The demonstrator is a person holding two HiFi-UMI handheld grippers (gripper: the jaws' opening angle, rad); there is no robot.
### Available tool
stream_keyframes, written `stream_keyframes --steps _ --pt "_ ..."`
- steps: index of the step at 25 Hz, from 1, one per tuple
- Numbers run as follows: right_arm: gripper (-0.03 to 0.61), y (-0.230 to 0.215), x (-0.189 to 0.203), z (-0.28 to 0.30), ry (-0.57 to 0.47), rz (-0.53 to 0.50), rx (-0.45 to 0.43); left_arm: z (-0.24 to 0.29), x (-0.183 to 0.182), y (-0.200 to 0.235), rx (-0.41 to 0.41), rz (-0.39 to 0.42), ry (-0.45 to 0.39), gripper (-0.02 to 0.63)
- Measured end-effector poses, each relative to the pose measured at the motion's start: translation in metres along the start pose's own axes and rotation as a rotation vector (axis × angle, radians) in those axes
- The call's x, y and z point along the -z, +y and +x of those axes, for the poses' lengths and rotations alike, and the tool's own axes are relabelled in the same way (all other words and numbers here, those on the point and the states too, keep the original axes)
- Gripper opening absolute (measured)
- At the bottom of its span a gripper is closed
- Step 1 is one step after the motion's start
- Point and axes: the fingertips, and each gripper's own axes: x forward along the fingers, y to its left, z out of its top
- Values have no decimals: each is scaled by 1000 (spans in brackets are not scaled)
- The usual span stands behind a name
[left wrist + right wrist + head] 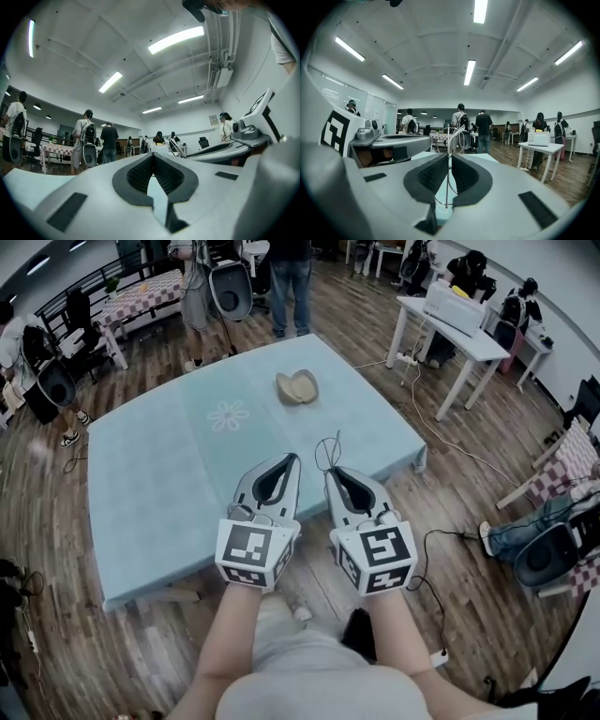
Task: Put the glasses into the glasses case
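A beige glasses case [297,388] lies open on the far part of the pale blue table [150,493]. My right gripper [329,471] hovers over the table's near right side, shut on thin wire-framed glasses [327,452] that stick up past its tips. In the right gripper view the glasses' thin temple [447,168] is pinched between the dark pads of the right gripper [449,155], with the wire rims [458,135] ahead. My left gripper [293,457] is right beside it, shut and holding nothing. The left gripper [153,155] shows its pads meeting at the tip.
A flower print [228,415] marks the cloth left of the case. A white desk [450,320] stands to the right on the wooden floor, with cables [441,437] trailing from it. Several people stand beyond the table's far edge and sit at the sides.
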Motion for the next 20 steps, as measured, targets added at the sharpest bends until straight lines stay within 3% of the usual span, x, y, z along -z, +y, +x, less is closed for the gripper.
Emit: stream_keyframes --steps 20 --pt "29 -40 3 32 15 45 -6 54 14 5 43 -50 11 9"
